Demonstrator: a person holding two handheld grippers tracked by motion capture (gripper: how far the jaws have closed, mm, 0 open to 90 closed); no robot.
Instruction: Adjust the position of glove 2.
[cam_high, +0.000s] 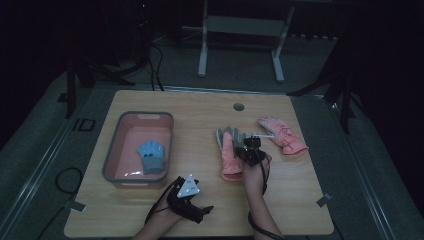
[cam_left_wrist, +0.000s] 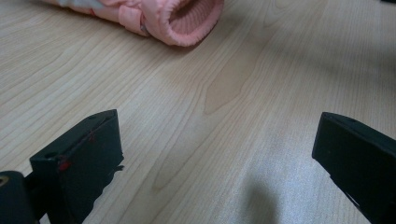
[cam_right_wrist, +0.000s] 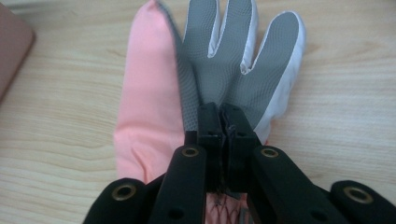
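Gripping the pink glove at mid-table, bin waiting on the left

Judging by the layout, the work is gathering gloves into the pink bin (cam_high: 113, 150), where a blue glove (cam_high: 151, 156) already lies. The step in hand is the pick-up of the pink glove (cam_right_wrist: 154, 107), which lies flat near the middle of the wooden table (cam_high: 200, 210), cuff toward the person and its grey palm side partly turned up.

The right gripper (cam_right_wrist: 223, 122) has its jaws pressed together, seemingly pinching the grey palm fabric where the fingers branch. The right hand (cam_high: 255, 175) reaches forward from the near edge, the tool pointing away and down onto the glove.

The left gripper (cam_high: 186, 192) rests low at the near edge, its jaws standing wide apart with nothing between them, aimed across bare wood toward the glove's knitted cuff (cam_left_wrist: 194, 21).

A second pink glove (cam_high: 282, 135) lies to the right, apart. Next, probably, a clean lift and a carry leftward over the bin's rim without the limp fabric slipping.
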